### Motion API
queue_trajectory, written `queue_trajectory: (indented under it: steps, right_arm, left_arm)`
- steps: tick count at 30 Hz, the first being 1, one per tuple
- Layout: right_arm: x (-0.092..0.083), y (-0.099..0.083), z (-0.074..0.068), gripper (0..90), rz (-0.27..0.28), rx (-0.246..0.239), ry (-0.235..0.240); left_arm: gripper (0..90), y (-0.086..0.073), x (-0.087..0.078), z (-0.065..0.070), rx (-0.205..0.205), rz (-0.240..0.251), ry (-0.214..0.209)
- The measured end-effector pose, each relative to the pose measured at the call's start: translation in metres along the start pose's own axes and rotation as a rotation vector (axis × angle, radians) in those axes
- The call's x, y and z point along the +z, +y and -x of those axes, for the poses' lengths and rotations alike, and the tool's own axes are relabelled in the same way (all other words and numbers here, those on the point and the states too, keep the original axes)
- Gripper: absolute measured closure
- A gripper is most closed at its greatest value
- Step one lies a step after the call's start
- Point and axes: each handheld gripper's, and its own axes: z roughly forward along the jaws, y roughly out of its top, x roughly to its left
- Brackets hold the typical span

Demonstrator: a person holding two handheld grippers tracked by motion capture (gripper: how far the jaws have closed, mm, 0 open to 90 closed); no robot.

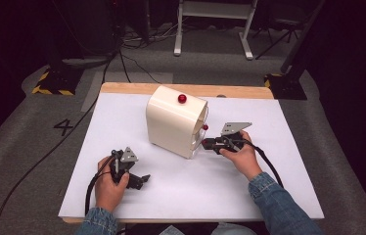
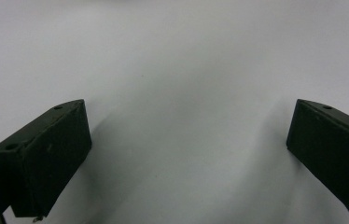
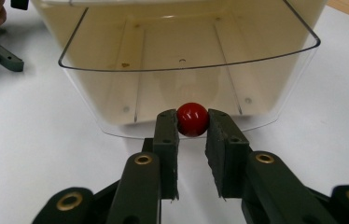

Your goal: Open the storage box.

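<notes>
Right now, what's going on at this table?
A person works a cream box with a clear curved door. The right claw is shut on the door's red knob, gripping it from both sides. The left claw rests open over the white table, holding nothing. Another red knob sits atop the box.

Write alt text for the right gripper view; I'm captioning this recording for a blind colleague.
The right gripper has its two black jaws closed on a red ball knob at the front of a clear curved door on a cream box. The box stands on a white table.
</notes>
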Motion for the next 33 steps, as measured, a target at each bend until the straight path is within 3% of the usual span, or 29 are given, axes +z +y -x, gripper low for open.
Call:
queue_trajectory:
  steps: [16, 27, 33]
  right_arm:
    - [-0.058, -0.032, -0.003, 74.5, -0.010, 0.015, -0.019]
    - [-0.068, -0.044, -0.001, 74.4, -0.018, 0.034, -0.024]
    - [-0.063, -0.050, 0.001, 72.6, -0.062, 0.041, -0.030]
  left_arm:
    - [0.0, 0.000, 0.000, 0.000, 0.001, 0.000, 0.000]
    - [0.0, 0.000, 0.000, 0.000, -0.003, 0.000, -0.002]
    - [0.0, 0.000, 0.000, 0.000, -0.002, 0.000, -0.001]
